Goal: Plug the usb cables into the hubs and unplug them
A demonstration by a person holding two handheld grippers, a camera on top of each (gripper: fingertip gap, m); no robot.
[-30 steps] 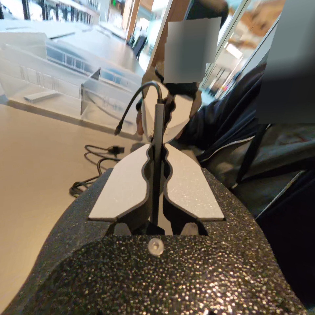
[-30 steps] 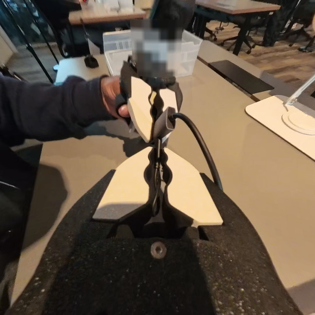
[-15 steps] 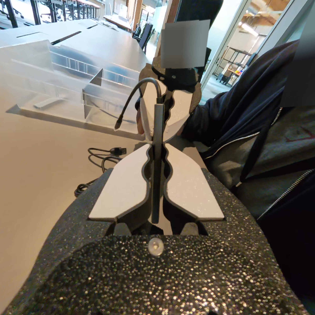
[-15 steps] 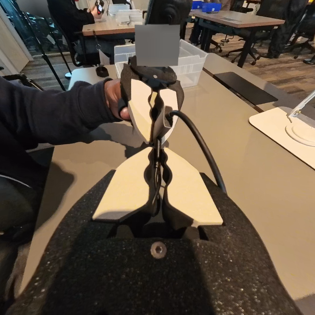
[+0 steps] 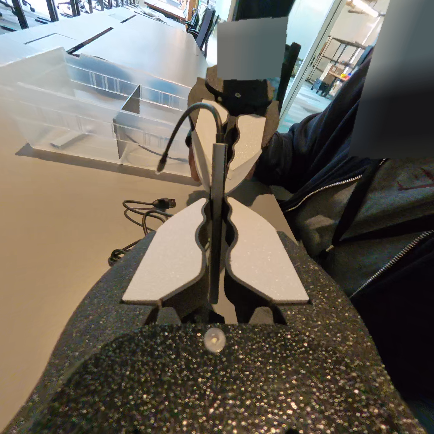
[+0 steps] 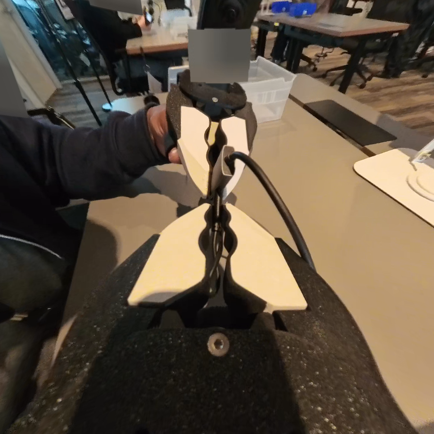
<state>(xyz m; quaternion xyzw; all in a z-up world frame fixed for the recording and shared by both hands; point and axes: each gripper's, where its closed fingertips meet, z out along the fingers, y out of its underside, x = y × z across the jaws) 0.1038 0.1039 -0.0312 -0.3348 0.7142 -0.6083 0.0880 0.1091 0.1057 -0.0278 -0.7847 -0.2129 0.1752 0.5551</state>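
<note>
- Left wrist view: the left tool [image 5: 217, 202] is clamped on a slim grey hub [image 5: 218, 178], which stands edge-on between its two white fingers [image 5: 173, 256] and reaches past their tips.
- From the far end of the hub, a short dark cable [image 5: 187, 117] curves up and over to the left, and its free end hangs in the air above the counter [image 5: 58, 223].
- The right tool [image 5: 225, 178] faces it from the other side, tip to tip, held by a person in a dark jacket [image 5: 340, 152].
- On the counter, left of the left tool, lies a loose black usb cable [image 5: 145, 209] with its plug pointing right.
- Behind it stands a clear plastic bin [image 5: 94, 105] with dividers.
- Right wrist view: the right tool [image 6: 217, 204] is closed on a thin black usb cable [image 6: 217, 237], which runs along the gap between its fingers; the plug end meets the hub [image 6: 224, 164] held by the left tool [image 6: 211, 187].
- Whether the plug sits fully inside the hub, I cannot tell.
- The thick cable of the hub [image 6: 277, 204] bends down to the right.
- A hand [image 6: 162, 133] grips the left tool.
- A white pad [image 6: 397, 183] lies far right on the counter [image 6: 305, 234].
</note>
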